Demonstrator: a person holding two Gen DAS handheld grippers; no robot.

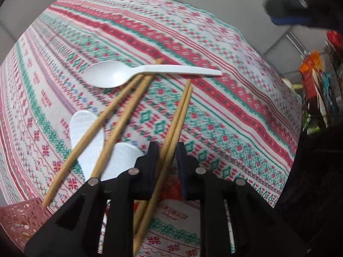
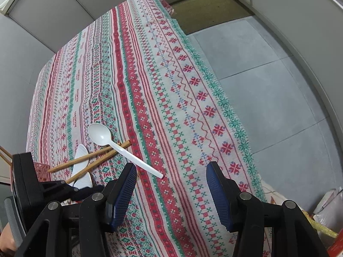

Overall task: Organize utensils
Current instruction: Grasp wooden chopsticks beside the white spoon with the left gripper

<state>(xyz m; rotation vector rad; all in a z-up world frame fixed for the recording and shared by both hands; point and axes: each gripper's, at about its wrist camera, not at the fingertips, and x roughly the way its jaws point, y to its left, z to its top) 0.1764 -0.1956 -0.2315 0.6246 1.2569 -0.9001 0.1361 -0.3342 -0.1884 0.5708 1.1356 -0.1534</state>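
Pinching a chopstick pair (image 1: 175, 115), the left tongs (image 1: 167, 150) stood narrow; right tongs (image 2: 171, 171) hung wide. Next probably: carrying them toward the pink basket (image 1: 19, 218).

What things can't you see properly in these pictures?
- Held chopstick pair: left wrist view, lower ends hidden behind the left hand-held gripper.
- Pink basket: left wrist view, cut off by the picture corner; its contents cannot be seen.
- Ridged white spoons: left wrist view, crossed by two loose chopsticks, so their shapes are unclear.
- Shelf items: left wrist view, blurred and too small to name.
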